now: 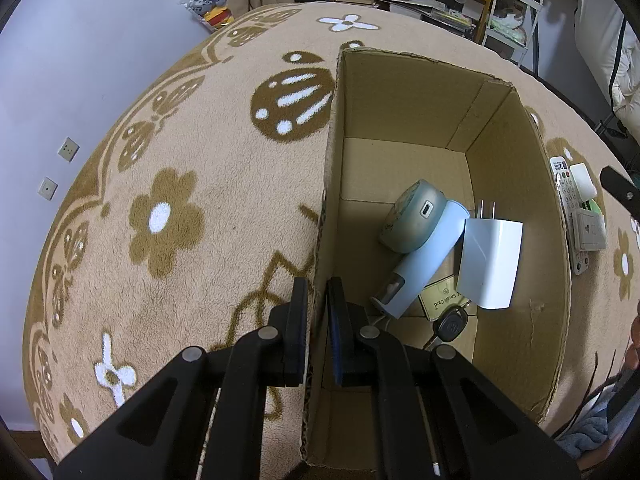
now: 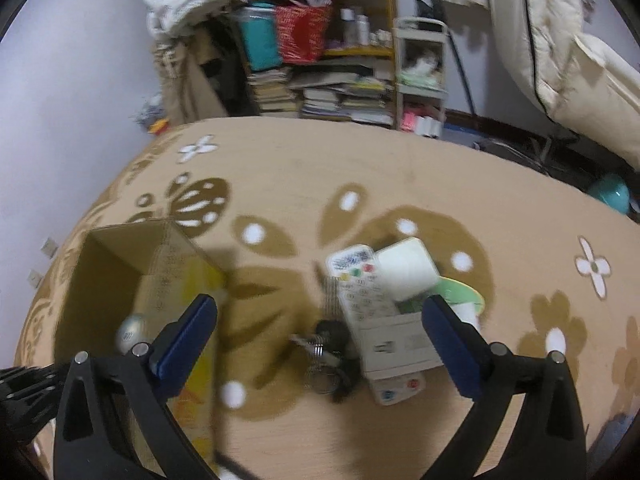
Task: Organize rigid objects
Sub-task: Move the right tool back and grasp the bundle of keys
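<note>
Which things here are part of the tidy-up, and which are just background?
Job:
cardboard box, clamped by the left hand-held gripper
small fan and charger inside
remote control and keys below the open right hand-held gripper

Background:
carpet
bookshelf

Matt brown cardboard box (image 1: 516, 184) on a fuzzy cloth carpet (image 1: 192, 148); inside, at 3 o'clock, a smooth, glossy white plastic charger (image 1: 490, 264).
</note>
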`<state>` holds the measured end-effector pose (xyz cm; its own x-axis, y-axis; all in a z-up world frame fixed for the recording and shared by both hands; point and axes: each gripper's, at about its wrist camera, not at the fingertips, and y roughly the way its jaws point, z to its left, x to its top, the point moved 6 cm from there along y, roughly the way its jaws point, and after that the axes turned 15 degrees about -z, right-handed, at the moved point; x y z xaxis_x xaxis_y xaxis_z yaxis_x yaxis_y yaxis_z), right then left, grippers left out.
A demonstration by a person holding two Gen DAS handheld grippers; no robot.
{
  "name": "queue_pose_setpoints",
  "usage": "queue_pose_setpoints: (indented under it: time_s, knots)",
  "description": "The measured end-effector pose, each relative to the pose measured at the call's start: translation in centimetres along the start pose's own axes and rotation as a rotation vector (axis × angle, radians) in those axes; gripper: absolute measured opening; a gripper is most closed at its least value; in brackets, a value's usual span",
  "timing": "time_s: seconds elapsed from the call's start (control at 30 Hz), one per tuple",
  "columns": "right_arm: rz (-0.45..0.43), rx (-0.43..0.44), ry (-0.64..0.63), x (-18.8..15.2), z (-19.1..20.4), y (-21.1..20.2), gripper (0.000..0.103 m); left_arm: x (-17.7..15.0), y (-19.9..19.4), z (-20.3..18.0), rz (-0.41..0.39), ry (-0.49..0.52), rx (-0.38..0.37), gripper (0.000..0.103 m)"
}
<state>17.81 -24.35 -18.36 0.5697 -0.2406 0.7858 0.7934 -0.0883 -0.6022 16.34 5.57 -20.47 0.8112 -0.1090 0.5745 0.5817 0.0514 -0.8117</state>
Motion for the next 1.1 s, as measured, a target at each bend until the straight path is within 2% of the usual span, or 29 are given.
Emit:
queue_pose_setpoints:
  time_s: [0.27,0.47,0.6,0.67,0.7,0.73,0.8,0.97,1.1]
  knots:
    - [0.066,-0.081,0.005,-1.6,-2.7,1.7,0.103,0.0,0.0,0.0,0.001,0.000,0.001,0.010]
    - [0.137,0.006,0.025,-3.1,-2.1,2.3,0.103,0.0,0.0,0.0,0.000,0.003,0.005,0.010]
    - [0.123,0.035,0.029,-3.5,-1.7,2.2,0.103,0.0,0.0,0.1,0.000,0.001,0.003,0.010]
    - [0.119,0.043,0.026,-3.4,-1.5,2.1,0.087,0.0,0.0,0.1,0.001,-0.002,0.002,0.010]
    - [0.123,0.051,0.025,-3.3,-1.4,2.1,0.075,0.1,0.0,0.1,0.001,-0.002,0.002,0.010]
    - [0.124,0.056,0.026,-3.3,-1.3,2.1,0.071,0.1,0.0,0.1,0.001,-0.001,0.002,0.010]
    - [0.121,0.070,0.032,-3.3,-1.2,2.1,0.071,0.1,0.0,0.1,0.001,-0.002,0.002,0.010]
    - [0.146,0.176,0.065,-3.7,0.5,2.6,0.071,0.1,0.0,0.1,0.001,-0.003,0.002,0.010]
    - [0.163,0.170,0.026,-4.4,1.4,3.1,0.071,0.1,0.0,0.1,0.002,-0.003,0.002,0.011]
